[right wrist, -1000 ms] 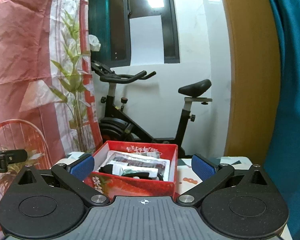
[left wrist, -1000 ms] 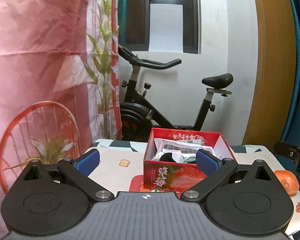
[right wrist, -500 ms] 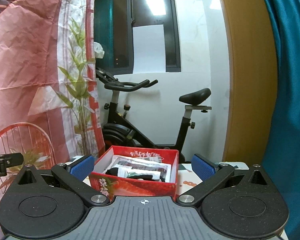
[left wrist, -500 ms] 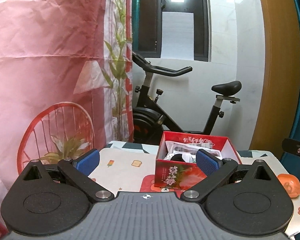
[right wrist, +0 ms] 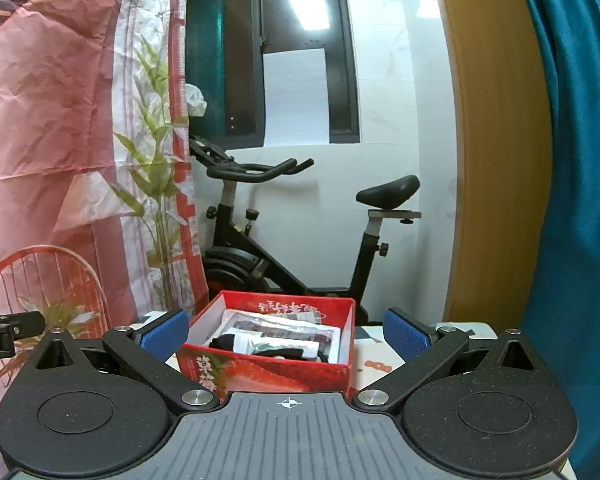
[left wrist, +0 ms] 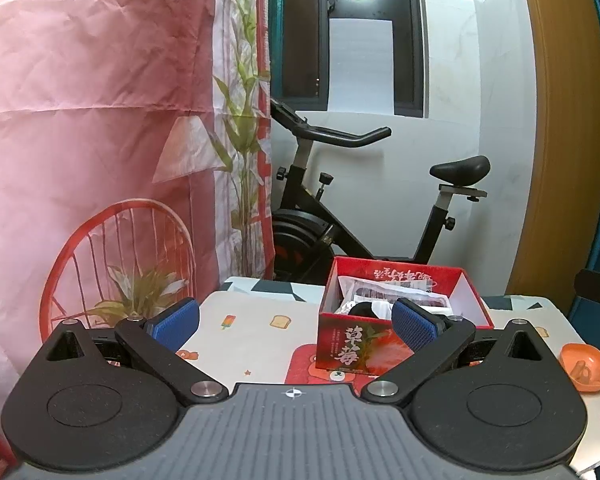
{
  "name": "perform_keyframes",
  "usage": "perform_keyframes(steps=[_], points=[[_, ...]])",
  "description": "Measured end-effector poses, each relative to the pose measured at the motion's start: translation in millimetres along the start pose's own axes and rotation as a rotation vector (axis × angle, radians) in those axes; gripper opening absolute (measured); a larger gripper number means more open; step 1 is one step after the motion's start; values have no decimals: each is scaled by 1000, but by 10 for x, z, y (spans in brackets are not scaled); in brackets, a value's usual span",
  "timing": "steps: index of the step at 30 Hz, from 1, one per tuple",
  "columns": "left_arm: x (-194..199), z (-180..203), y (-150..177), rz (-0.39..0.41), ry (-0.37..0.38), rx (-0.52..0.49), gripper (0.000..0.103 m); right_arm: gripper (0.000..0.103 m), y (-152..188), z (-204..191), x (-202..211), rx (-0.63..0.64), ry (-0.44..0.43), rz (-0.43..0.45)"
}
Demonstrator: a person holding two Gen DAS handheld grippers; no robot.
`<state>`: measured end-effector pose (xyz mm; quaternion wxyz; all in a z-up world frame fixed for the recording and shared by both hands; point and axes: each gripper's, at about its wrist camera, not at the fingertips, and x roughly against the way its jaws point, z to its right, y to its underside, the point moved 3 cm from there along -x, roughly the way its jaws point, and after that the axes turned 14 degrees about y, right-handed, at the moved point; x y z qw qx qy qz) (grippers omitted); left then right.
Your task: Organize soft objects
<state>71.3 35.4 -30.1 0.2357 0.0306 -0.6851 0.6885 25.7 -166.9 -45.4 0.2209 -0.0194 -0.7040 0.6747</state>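
Left tool (left wrist: 295,324) hangs above the counter (left wrist: 252,336) with its blue pads spread wide and nothing between them. Right tool (right wrist: 286,334) is likewise wide apart and empty. Ahead of both, a red strawberry-printed box (left wrist: 358,350) sits on the counter, holding soft packets and dark fabric items (right wrist: 276,338). An orange dish (left wrist: 584,366) lies right of the box. An exercise bike (left wrist: 364,208) stands behind the box.

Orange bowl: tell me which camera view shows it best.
The left wrist view. The orange bowl sits at the table's right edge, beside the left gripper, with something small inside. The right wrist view does not show it at all; the red box fills the space ahead.
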Motion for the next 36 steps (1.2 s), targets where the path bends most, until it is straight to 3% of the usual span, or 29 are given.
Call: perform_keyframes(steps=[36], points=[[-22,-23,47,-33,-1,24,103,103,105,-6,-54,4,13,-11]])
